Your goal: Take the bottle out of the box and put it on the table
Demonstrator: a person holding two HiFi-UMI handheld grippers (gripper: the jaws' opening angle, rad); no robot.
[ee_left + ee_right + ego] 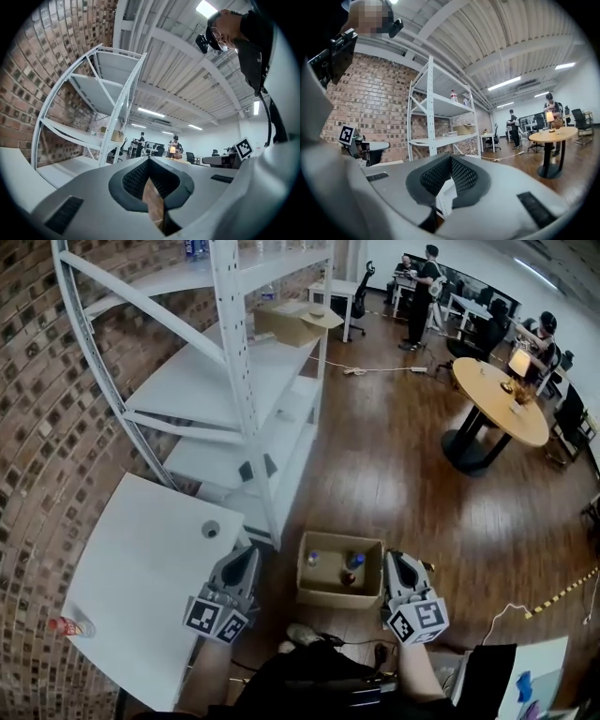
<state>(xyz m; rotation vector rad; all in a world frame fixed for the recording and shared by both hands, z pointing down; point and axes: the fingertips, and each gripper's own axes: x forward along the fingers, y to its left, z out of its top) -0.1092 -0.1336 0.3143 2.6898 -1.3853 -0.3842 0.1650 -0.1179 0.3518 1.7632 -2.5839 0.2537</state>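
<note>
An open cardboard box [339, 594] stands on the wooden floor in front of me, and the caps of three bottles [355, 562] show inside it. In the head view my left gripper [249, 557] hangs just left of the box and my right gripper [394, 563] just right of it, both above the floor. Each points roughly level, past the box. The left gripper [149, 161] has its jaws together with nothing between them. So does the right gripper [450, 159]. The white table [141, 568] is at my left.
A bottle with a red label [70, 626] lies near the table's left edge. A white shelf rack [246, 381] stands behind the table, with another cardboard box [295, 322] on it. Further back right is a round wooden table [497, 399]. People stand at desks [424, 287].
</note>
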